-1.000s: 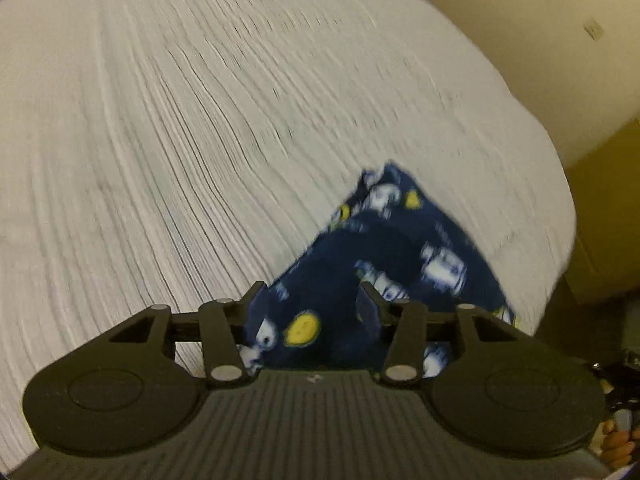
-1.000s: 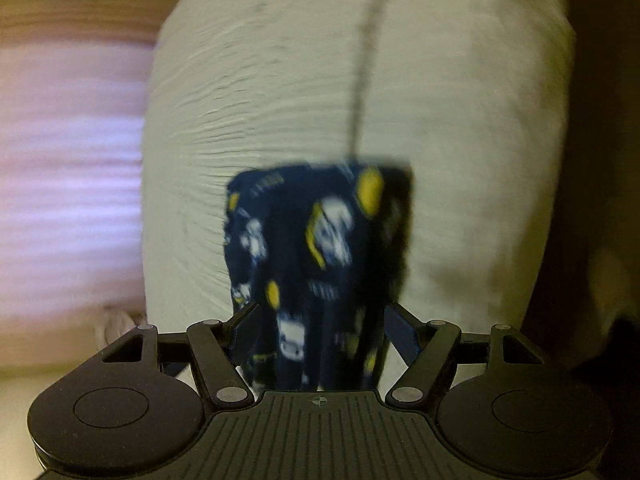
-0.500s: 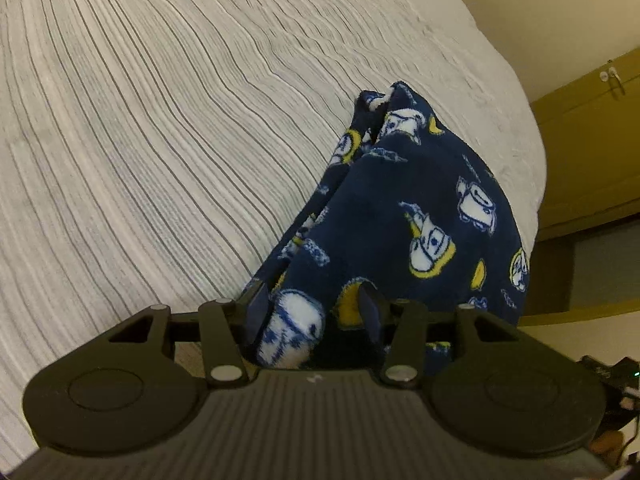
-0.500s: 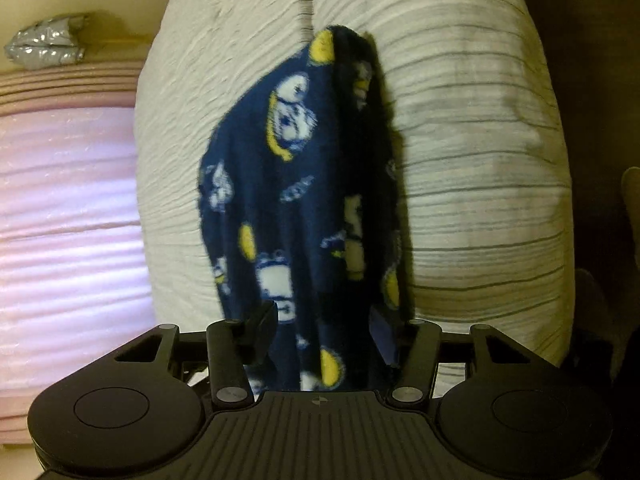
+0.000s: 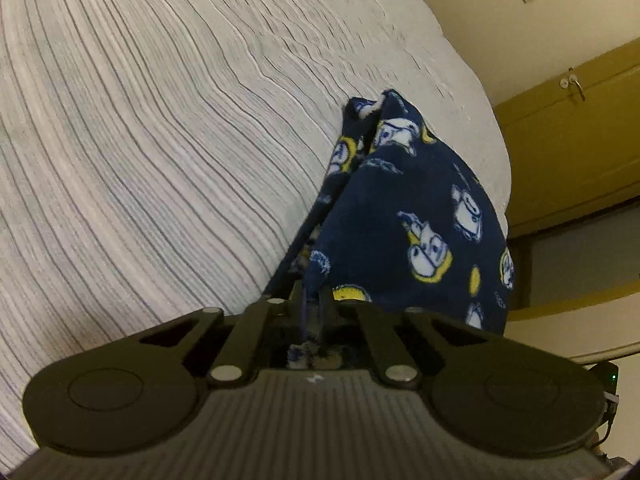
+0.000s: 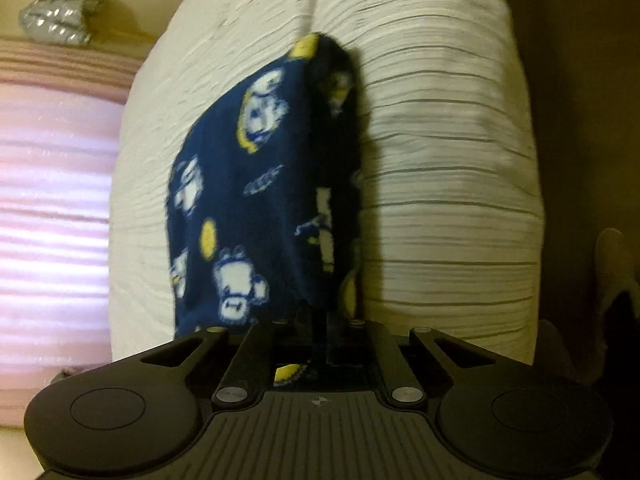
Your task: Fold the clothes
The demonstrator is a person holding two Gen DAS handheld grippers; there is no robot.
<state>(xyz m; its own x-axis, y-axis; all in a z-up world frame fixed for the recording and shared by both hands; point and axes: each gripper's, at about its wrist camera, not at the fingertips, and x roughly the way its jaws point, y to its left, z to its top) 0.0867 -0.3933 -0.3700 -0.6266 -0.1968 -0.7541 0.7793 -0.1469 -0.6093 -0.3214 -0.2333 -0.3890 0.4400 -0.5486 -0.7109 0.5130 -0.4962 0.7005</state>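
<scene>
A navy fleece garment (image 5: 404, 216) with white and yellow cartoon prints lies on a white ribbed bedspread (image 5: 160, 140), near the bed's right edge. My left gripper (image 5: 312, 300) is shut on the near edge of the garment. In the right wrist view the same garment (image 6: 256, 200) runs away from me over the bedspread (image 6: 440, 160), folded along its right side. My right gripper (image 6: 318, 320) is shut on its near edge. Both sets of fingertips are buried in the fabric.
A yellow-brown door (image 5: 572, 148) and a cream wall (image 5: 500, 8) stand beyond the bed's right edge. A pink ribbed cloth (image 6: 52, 220) lies left of the bedspread, with a silver crinkled object (image 6: 56, 20) behind it. Dark floor shows on the right (image 6: 580, 120).
Both grippers have closed from open onto the near edge of the garment. The garment now lies closer and longer in both views.
</scene>
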